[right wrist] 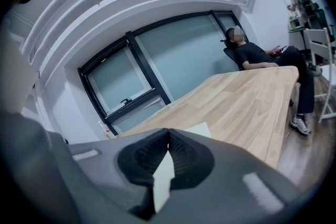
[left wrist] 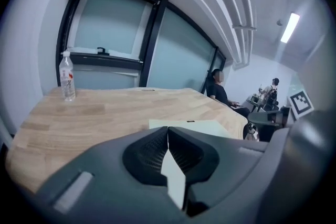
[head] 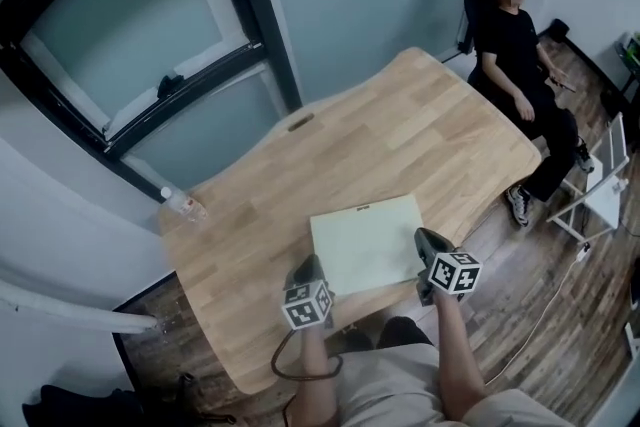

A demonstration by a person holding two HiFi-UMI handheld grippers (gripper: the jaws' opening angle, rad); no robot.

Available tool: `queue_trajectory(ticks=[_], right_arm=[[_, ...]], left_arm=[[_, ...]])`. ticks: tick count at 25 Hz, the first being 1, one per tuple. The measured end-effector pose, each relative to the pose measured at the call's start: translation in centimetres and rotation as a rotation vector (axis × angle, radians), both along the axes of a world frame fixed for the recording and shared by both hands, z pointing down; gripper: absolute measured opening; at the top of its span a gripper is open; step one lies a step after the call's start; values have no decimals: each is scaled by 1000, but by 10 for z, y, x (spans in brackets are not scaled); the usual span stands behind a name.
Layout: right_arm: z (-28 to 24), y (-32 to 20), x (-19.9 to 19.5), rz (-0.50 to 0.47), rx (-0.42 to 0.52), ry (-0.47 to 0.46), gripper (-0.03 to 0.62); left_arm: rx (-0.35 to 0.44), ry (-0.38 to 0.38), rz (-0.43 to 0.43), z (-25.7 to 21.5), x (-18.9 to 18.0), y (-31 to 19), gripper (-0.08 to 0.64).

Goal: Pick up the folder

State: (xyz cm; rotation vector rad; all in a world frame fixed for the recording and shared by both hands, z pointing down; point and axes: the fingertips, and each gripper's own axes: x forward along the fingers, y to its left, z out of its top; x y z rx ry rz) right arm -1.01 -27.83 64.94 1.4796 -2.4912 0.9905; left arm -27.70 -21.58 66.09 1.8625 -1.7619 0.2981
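A pale green folder (head: 367,240) lies flat on the wooden table (head: 400,125), close to its near edge. My left gripper (head: 308,265) hovers at the folder's near left corner with its jaws shut and nothing between them. My right gripper (head: 428,237) is at the folder's right edge, also shut and empty. In the left gripper view the folder (left wrist: 199,126) shows just beyond the closed tips of the left gripper (left wrist: 168,128). The right gripper view has one corner of the folder (right wrist: 202,129) peeking past the closed tips of the right gripper (right wrist: 168,131).
A clear water bottle (head: 183,205) stands at the table's left edge, also in the left gripper view (left wrist: 67,77). A person in black (head: 520,55) sits in a chair beyond the far right corner. A white frame (head: 600,185) stands on the floor to the right.
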Motion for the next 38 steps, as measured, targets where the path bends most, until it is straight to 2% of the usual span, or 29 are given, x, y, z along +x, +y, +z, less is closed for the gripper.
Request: queue_trajectory(ticks=[2,5,14,15,18,20,22,24,28,31,33,36,38], right_arm=[[8,8,-14,-6,1,20,2],[21,18,-25,-16,-21,68,2],[38,8,3,31,-68,139,2],[42,9,6,39,-71,162,2],[51,6,13,71,-80,211,3],[55,7,10,53,-88,228,45],[59,8,6,23,-96,244,62],[61,7,4,9,-98,241,86],[61,-2,8,7,-99,189,160],[66,-8,-12,-40,-101,139,198],[76,-5,-18,-74,-124,159,245],[86,-10,-16,-95,-147,238,305],[88,-17,-12,-90,-155,271,318]], left_arm=[[-17,37,-24,15,-7,-1,9],[-52,40,16,34,-8,0,9],[-120,83,96,66,-15,-2,12],[-136,88,115,72,-14,0,26],[-181,130,140,89,-11,2,130],[-185,197,132,94,-9,1,150],[-190,277,141,98,-5,-1,221],[-191,314,158,98,0,-5,261],[-217,289,211,100,16,-15,310],[-234,272,216,102,12,-18,355],[-251,262,221,107,12,-15,377],[-257,268,218,109,12,-17,391],[-257,276,225,109,12,-20,394]])
